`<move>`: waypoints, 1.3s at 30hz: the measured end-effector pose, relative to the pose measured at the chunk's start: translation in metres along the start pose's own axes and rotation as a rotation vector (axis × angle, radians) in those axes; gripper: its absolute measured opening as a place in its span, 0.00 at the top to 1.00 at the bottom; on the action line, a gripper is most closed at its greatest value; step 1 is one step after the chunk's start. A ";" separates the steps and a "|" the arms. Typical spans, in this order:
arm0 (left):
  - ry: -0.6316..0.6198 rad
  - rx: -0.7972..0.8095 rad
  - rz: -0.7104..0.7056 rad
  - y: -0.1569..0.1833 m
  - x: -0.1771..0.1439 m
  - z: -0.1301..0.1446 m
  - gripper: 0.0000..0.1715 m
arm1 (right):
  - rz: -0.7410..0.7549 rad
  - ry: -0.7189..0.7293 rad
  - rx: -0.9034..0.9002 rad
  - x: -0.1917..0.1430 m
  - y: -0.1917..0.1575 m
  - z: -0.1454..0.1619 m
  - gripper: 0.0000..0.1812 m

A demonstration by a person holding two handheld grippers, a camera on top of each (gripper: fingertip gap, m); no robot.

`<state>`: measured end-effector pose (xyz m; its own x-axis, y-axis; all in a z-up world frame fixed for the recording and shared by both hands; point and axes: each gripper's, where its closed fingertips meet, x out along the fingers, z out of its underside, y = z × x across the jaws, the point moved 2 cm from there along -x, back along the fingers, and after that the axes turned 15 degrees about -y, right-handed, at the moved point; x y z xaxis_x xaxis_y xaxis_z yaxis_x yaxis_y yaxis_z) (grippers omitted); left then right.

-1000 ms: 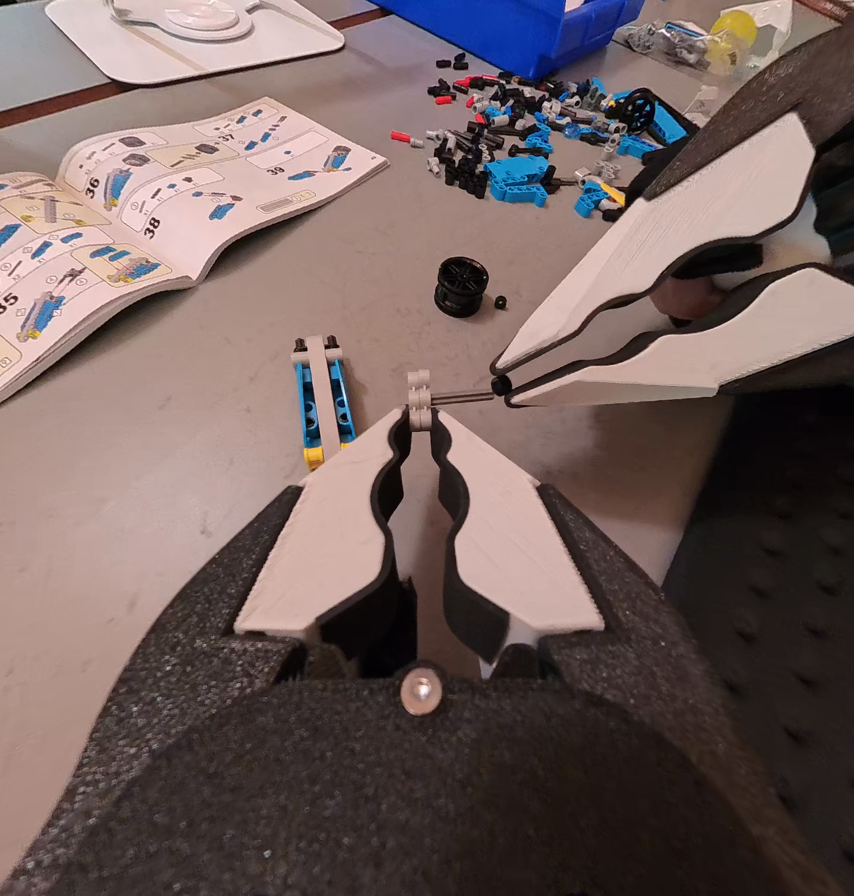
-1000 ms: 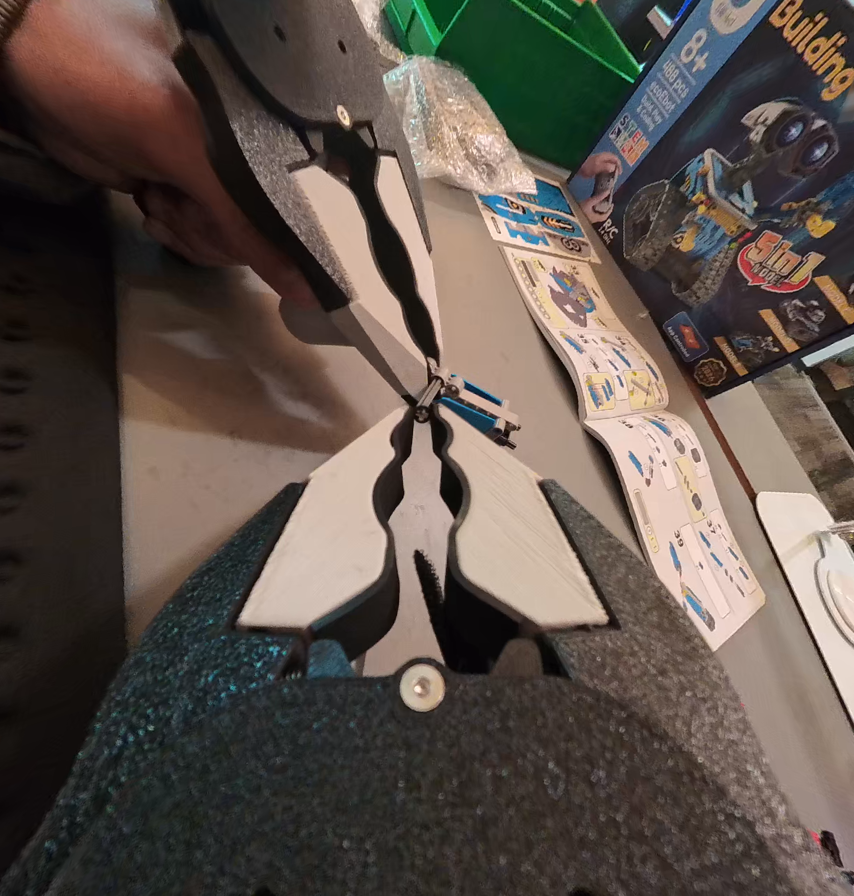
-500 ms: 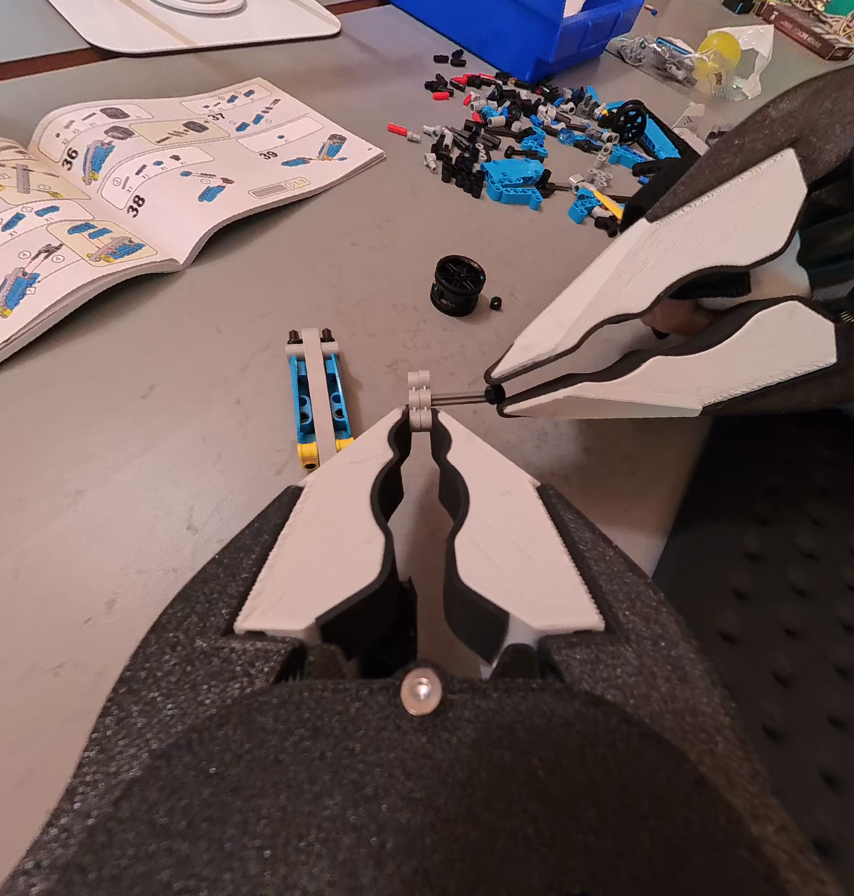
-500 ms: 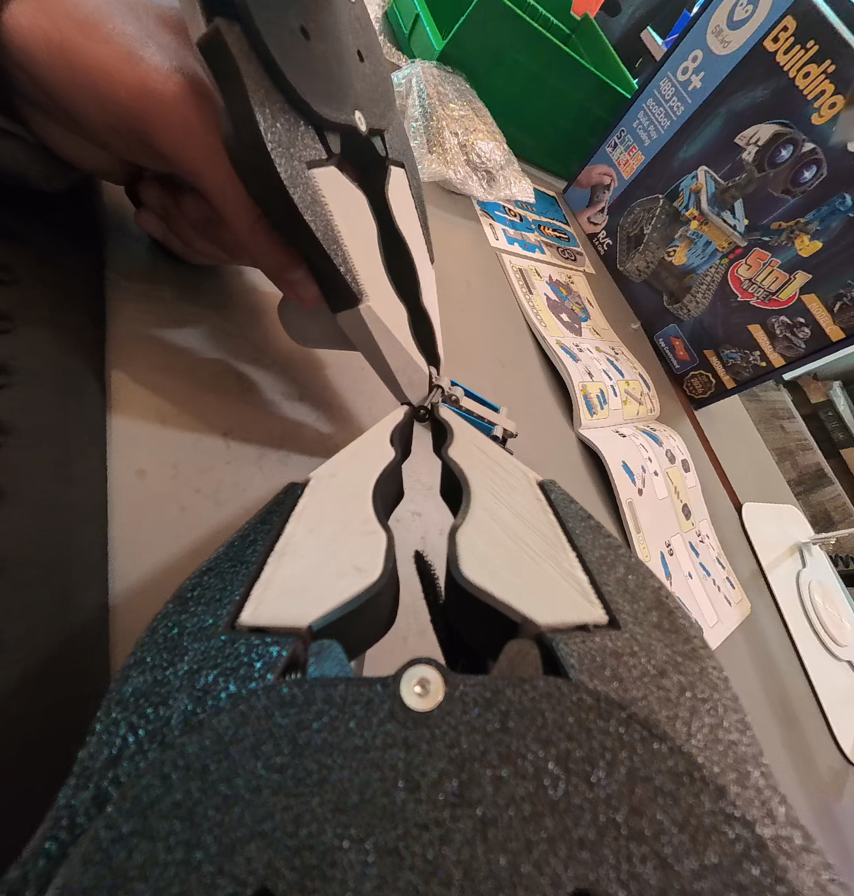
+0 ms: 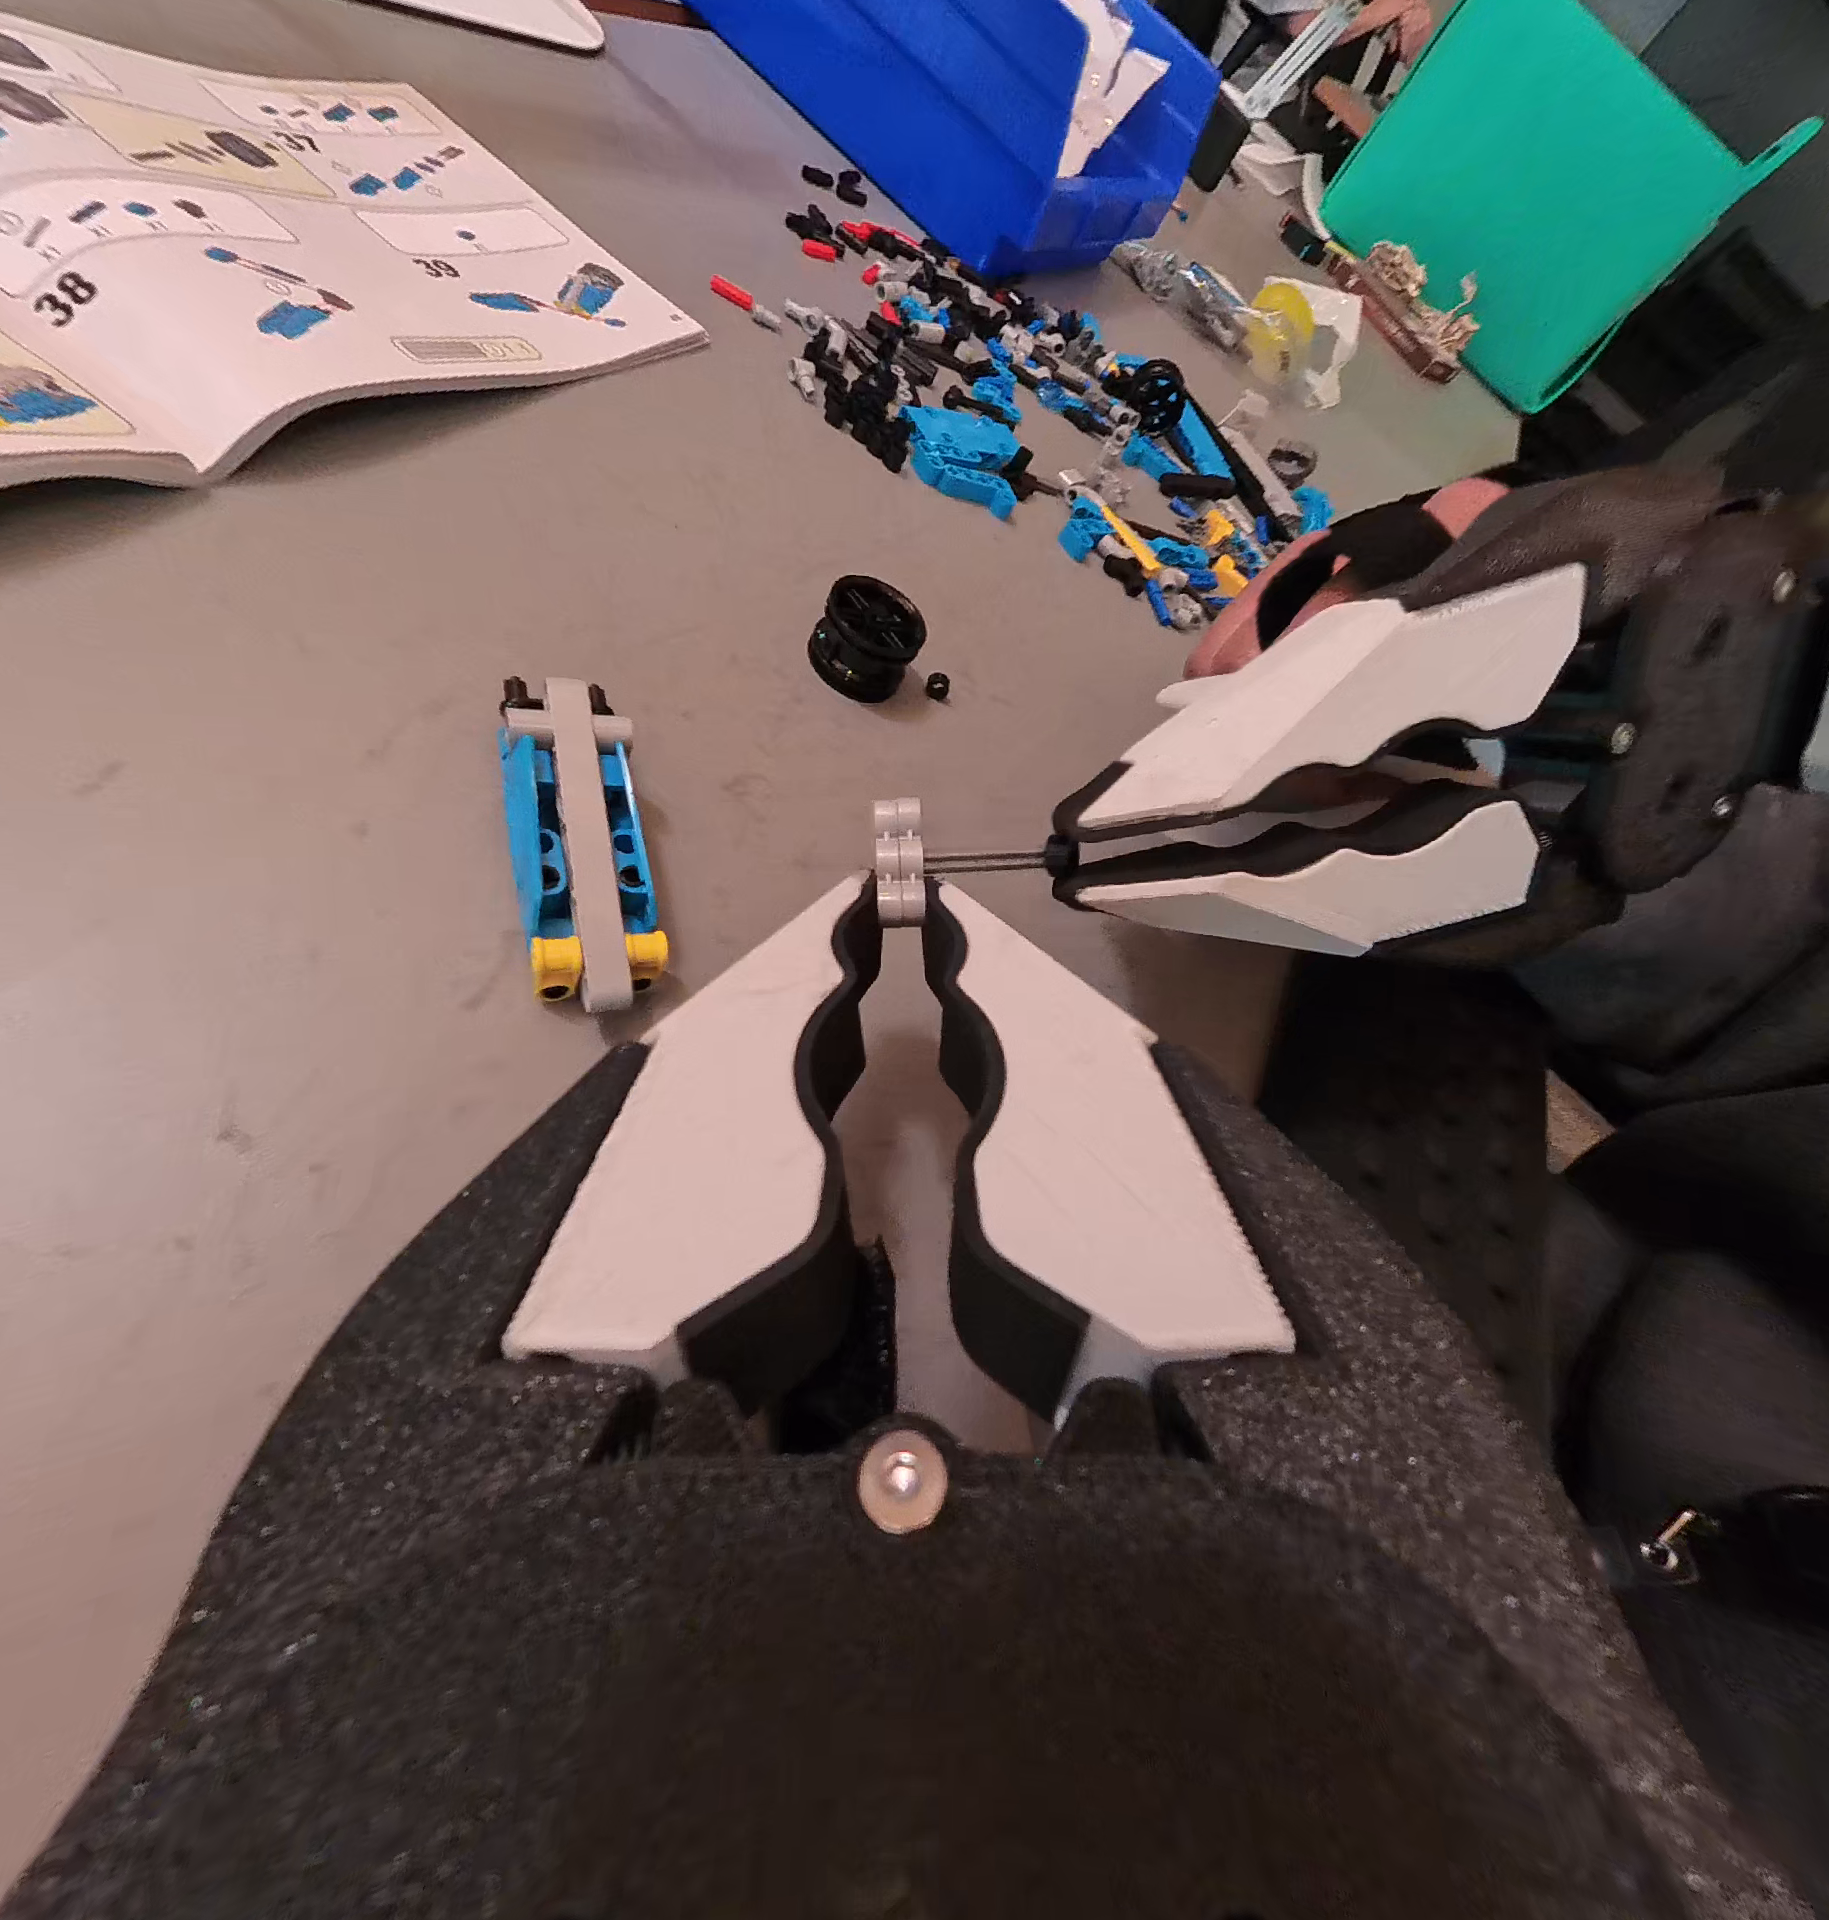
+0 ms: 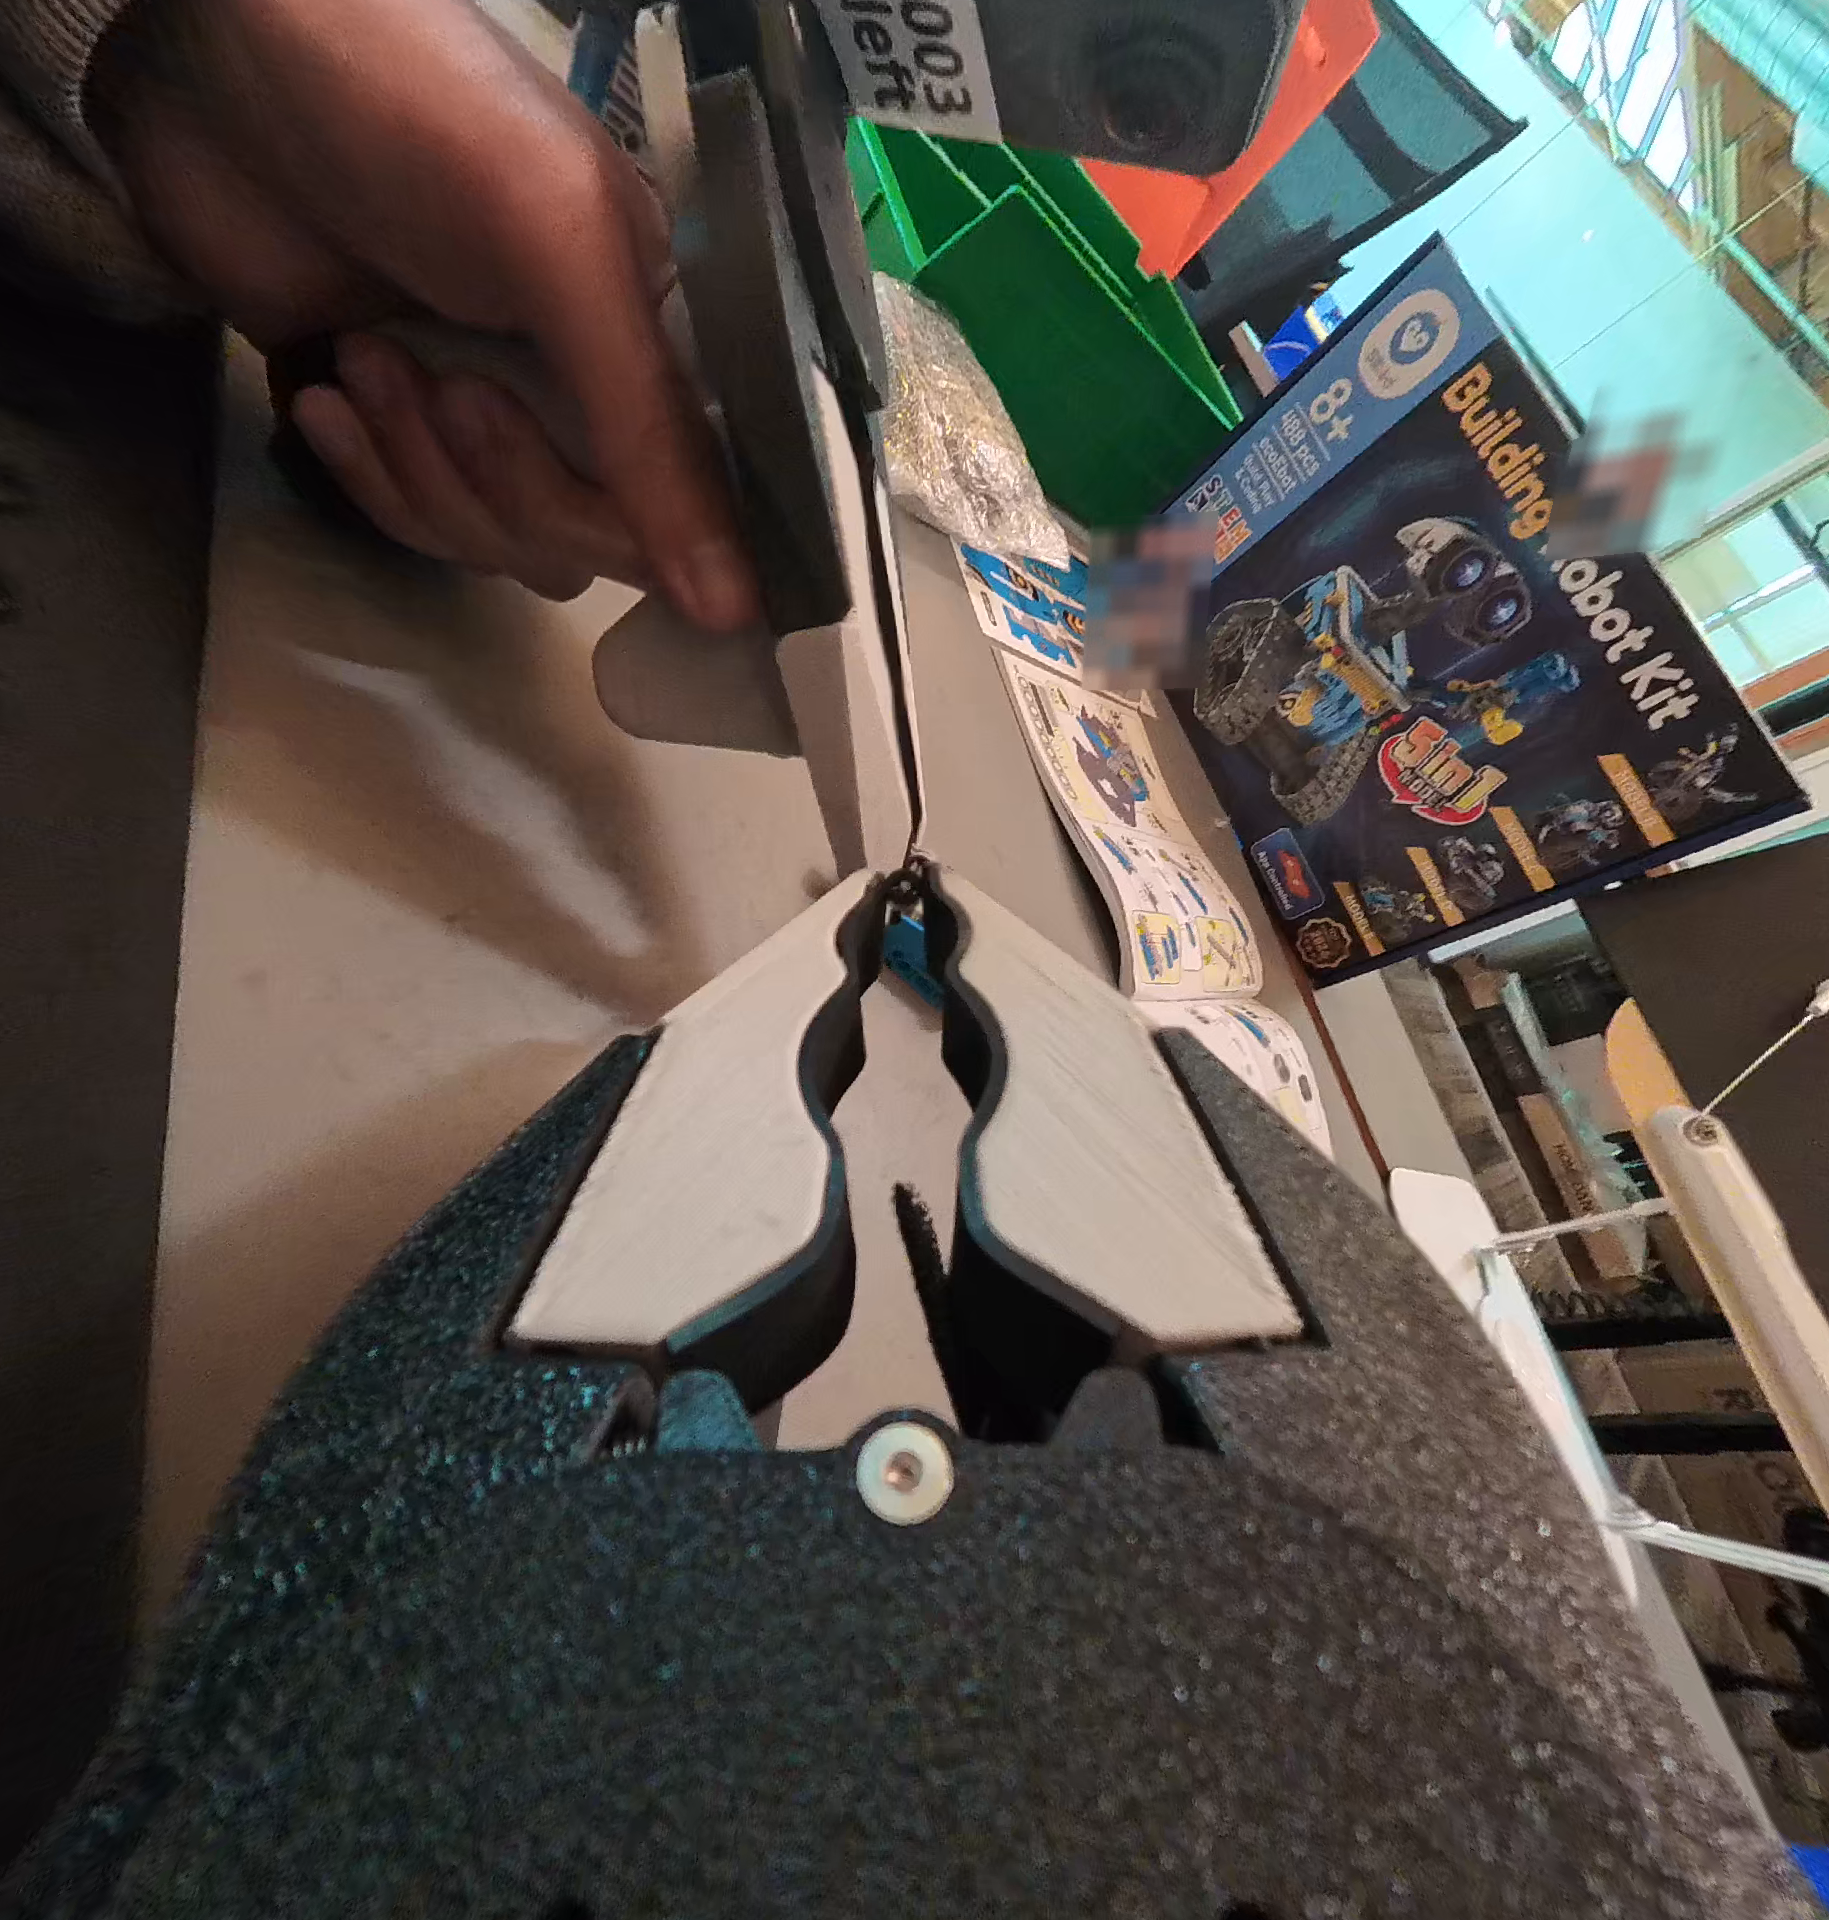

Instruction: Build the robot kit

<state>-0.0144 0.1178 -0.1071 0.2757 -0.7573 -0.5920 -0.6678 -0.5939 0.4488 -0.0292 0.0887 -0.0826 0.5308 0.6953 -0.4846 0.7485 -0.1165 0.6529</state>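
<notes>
My left gripper [image 5: 899,902] is shut on a pair of small grey connector pieces [image 5: 897,852], held upright above the grey table [image 5: 266,1039]. A thin black axle [image 5: 988,858] sticks out of them to the right. My right gripper [image 5: 1064,858] is shut on the axle's far end. In the right wrist view my right gripper [image 6: 905,883] pinches the black axle end, with the left gripper's fingers [image 6: 853,665] edge-on just beyond it. A blue, grey and yellow brick assembly [image 5: 581,847] lies flat on the table to the left of both grippers.
A black wheel [image 5: 866,636] and a tiny black pin lie behind the grippers. A heap of loose blue, black and grey parts [image 5: 1014,405] sits farther back. An open instruction booklet [image 5: 214,281], a blue bin [image 5: 951,114], green bins [image 6: 1035,312] and the kit box [image 6: 1461,665] ring the table. The grippers are tip to tip, or close to it. About 11 cm separates my left fingertips from the black wheel [image 5: 866,636].
Both grippers have lifted and tilted while keeping their holds. The right gripper has rolled, and its view now looks up along the left gripper. The axle shows longer between connectors and right gripper.
</notes>
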 end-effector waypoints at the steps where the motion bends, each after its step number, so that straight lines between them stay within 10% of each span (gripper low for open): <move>1: -0.001 -0.006 0.012 0.000 0.000 0.000 0.96 | 0.015 0.008 -0.014 -0.001 0.000 0.000 0.96; 39: -0.134 -0.012 0.066 0.005 0.012 0.017 0.96 | -0.024 0.102 -0.242 -0.003 -0.018 0.012 0.96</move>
<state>-0.0263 0.1104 -0.1236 0.1363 -0.7525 -0.6444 -0.6727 -0.5478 0.4974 -0.0397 0.0799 -0.0997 0.4621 0.7654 -0.4478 0.6370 0.0648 0.7681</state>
